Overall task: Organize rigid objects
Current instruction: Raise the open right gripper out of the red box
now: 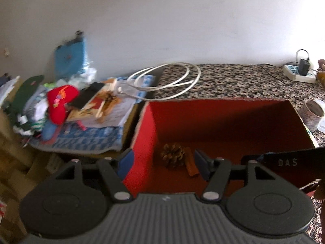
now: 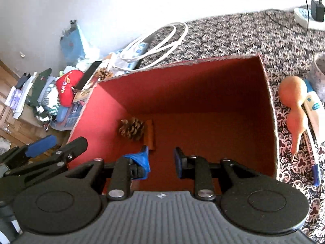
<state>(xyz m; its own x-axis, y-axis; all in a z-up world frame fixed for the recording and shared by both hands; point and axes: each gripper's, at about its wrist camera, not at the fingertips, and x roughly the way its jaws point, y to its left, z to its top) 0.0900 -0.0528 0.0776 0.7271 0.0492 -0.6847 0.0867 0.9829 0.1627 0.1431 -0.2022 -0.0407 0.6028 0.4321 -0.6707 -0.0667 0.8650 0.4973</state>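
Pinecone [image 2: 131, 129] touches brown stick [image 2: 150, 135] inside red box [image 2: 203, 87].

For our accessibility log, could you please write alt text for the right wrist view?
The open right gripper hovers over a red box holding a pine cone and a brown stick. A gourd and marker lie outside, to its right.

Patterned cup [image 2: 319, 71] cut off at right edge; clutter pile [image 1: 40, 105] blurred; brown stick [image 1: 191, 164] partly behind pine cone [image 1: 172, 154].
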